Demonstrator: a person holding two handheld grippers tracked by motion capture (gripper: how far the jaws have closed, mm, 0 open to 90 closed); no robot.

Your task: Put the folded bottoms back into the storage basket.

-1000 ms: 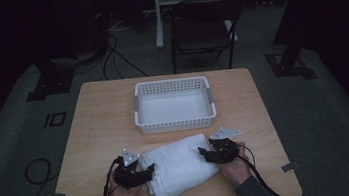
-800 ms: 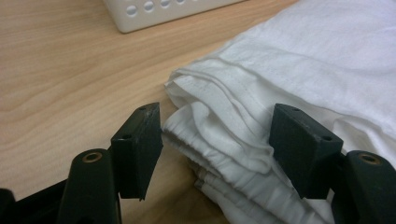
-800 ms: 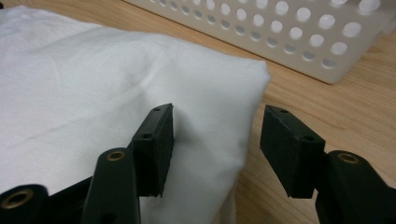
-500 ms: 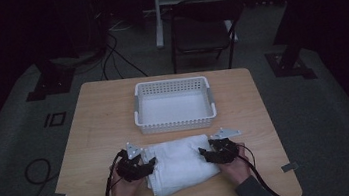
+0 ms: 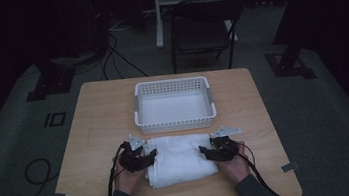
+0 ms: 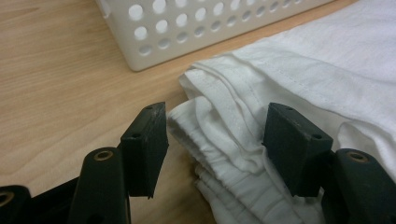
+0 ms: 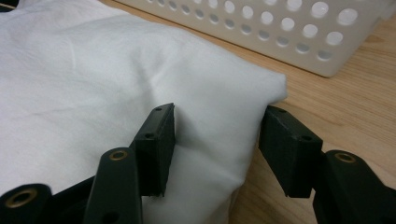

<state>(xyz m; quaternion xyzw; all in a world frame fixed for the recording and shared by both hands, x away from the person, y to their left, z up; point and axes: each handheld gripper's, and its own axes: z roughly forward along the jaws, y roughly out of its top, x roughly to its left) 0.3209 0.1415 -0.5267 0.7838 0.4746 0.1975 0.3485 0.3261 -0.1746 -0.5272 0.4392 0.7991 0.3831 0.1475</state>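
A folded white cloth (image 5: pixel 180 159) lies on the wooden table (image 5: pixel 94 118) near its front edge. My left gripper (image 5: pixel 152 155) is at the cloth's left side. In the left gripper view its jaws have just been closing around the stacked folded edges (image 6: pixel 219 126); one pad stands beside the folds and the other rests against the cloth (image 6: pixel 327 60). My right gripper (image 5: pixel 203 151) is at the cloth's right side. There its pads (image 7: pixel 159 140) press into the thick folded edge of the cloth (image 7: pixel 79 70), near a corner.
A white perforated basket (image 5: pixel 136 113) stands just behind the cloth, its wall close to both grippers (image 6: pixel 196 32) (image 7: pixel 280 28). A dark chair (image 5: pixel 203 24) and stand legs sit on the floor beyond the table. Cables trail from both grippers toward the front edge.
My left gripper has moved in toward the cloth's left edge and its jaws have narrowed around the folds. The right gripper has kept its place.
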